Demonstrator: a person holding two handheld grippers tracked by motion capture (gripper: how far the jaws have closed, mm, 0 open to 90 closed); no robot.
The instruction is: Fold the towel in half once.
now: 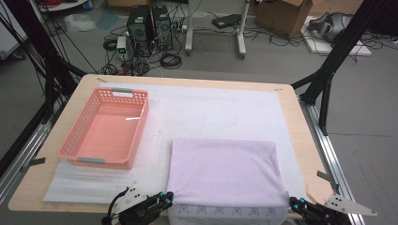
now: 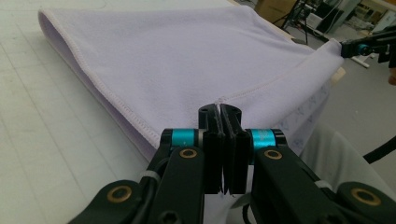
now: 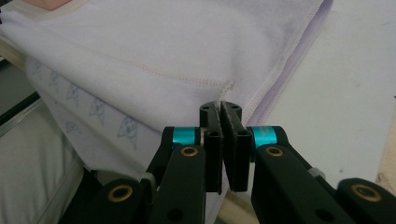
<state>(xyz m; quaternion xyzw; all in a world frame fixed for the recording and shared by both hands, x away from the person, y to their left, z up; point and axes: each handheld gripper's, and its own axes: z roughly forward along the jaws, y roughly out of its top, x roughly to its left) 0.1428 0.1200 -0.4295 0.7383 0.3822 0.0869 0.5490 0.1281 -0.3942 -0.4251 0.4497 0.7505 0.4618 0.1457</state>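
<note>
Both grippers, left gripper (image 1: 165, 198) and right gripper (image 1: 294, 202), are clamped tight on the near corners of the towel (image 1: 224, 171). It looks soft, light and floppy, so I judge corner holds best for keeping it spread.

I note the table (image 1: 300, 140) carrying a mat (image 1: 225, 112) across most of its top. A basket (image 1: 106, 129) sits on the mat's left part. Right of the basket, nearer me, a folded cloth (image 1: 224, 171) lies on the mat, its near edge hanging over the table's near edge. The left gripper (image 1: 167, 198) sits at the cloth's near left corner, the right gripper (image 1: 292, 202) at its near right corner. Beyond the table's far edge, two computer towers (image 1: 150, 29) stand on the floor; a cardboard box (image 1: 280, 16) lies far right.
</note>
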